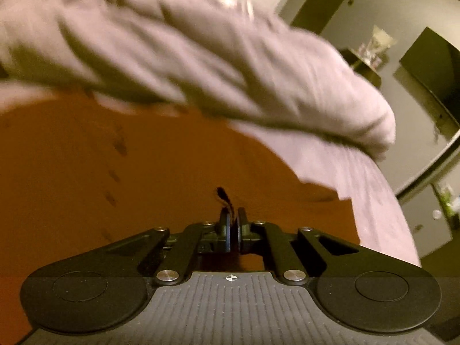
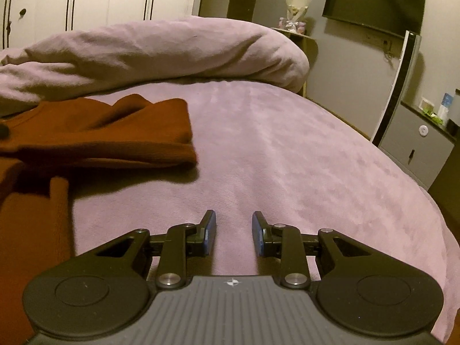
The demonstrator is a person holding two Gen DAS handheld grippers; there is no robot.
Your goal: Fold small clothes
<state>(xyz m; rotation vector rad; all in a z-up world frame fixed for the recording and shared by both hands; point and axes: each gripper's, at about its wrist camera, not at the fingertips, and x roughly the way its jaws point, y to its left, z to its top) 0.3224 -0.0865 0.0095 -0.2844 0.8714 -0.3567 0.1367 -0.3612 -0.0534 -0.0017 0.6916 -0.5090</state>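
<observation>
A rust-orange garment [image 1: 115,172] fills the lower half of the left wrist view. My left gripper [image 1: 233,215] is shut on it, and a pinched fold of cloth rises dark from between the fingertips. The right wrist view shows the same garment [image 2: 115,132] lying on the left side of the bed, partly folded over itself in thick layers. My right gripper [image 2: 233,218] hovers open over bare lilac blanket to the right of the garment, with nothing between its fingers [image 2: 211,224].
A lilac blanket [image 2: 287,143] covers the bed. A bunched lilac duvet [image 2: 161,51] lies along the far side. The bed's edge drops off at the right towards a grey cabinet [image 2: 417,143]. A dark screen [image 2: 373,3] hangs on the wall.
</observation>
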